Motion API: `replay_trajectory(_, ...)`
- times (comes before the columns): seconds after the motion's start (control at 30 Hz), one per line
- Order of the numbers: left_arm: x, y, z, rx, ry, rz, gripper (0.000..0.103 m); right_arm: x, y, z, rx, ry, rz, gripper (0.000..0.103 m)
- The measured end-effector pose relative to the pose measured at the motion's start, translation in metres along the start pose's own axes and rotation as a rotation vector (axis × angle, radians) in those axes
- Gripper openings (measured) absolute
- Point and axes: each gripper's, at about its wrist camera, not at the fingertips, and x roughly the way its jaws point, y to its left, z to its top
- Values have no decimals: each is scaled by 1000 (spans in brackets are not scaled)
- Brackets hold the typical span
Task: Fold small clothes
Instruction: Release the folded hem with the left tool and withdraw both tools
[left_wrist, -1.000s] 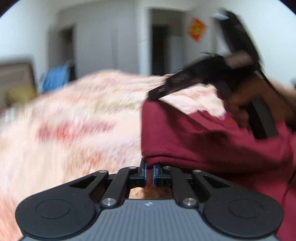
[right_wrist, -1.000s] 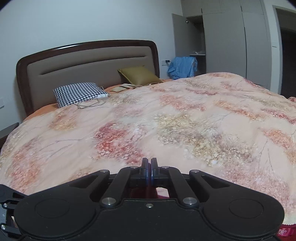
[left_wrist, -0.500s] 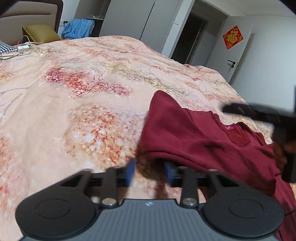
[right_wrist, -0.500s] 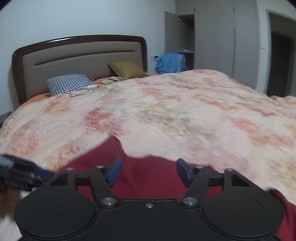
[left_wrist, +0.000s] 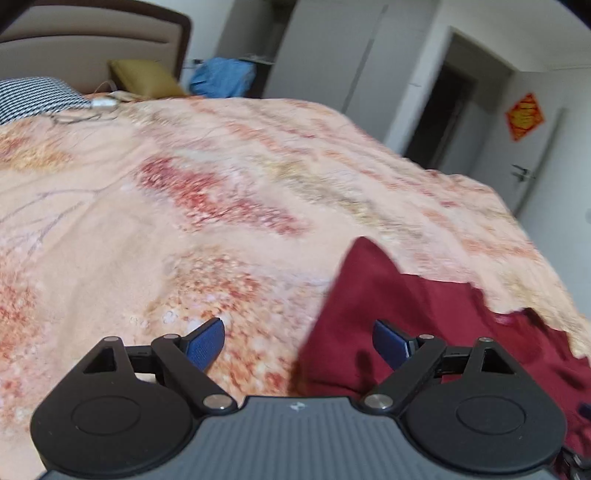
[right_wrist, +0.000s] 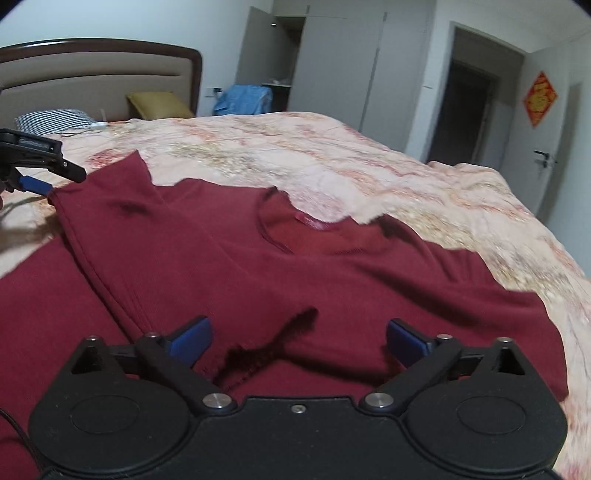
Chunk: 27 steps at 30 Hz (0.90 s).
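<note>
A dark red long-sleeved top lies spread on the floral quilt, neckline toward the far side and one sleeve folded across its body. My right gripper hovers over the top's near part, jaws opening wide, nothing pinched between the blue pads. In the left wrist view the top lies at the lower right. My left gripper is at its left edge, jaws opening, the cloth's edge under the gap but not pressed. The left gripper also shows at the far left of the right wrist view.
The quilt covers the whole bed. At the head are a padded headboard, a houndstooth pillow, an olive cushion and a white cable. Blue clothing hangs by the wardrobe. A dark doorway is at right.
Both grippers went from shut to wide open. The left one let go of the top's edge. The right one drew back, so the top now lies spread before it.
</note>
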Motion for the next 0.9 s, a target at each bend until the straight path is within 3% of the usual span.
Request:
replay_trajectory(0.1, 13, 2, -6, 4, 7, 55, 91, 4, -1, -1, 13, 2, 9, 102)
replay_trajectory(0.37, -1, -6, -10, 26, 5, 85, 96, -11, -14, 2, 91, -19, 50, 102)
replay_trajectory(0.6, -69, -21, -29, 55, -16, 14, 103, -75, -20, -15, 65, -81, 70, 102)
replay_trajectory(0.9, -169, -49, -97, 98, -35, -68, 103, -166, -6, -60, -73, -124, 48, 102)
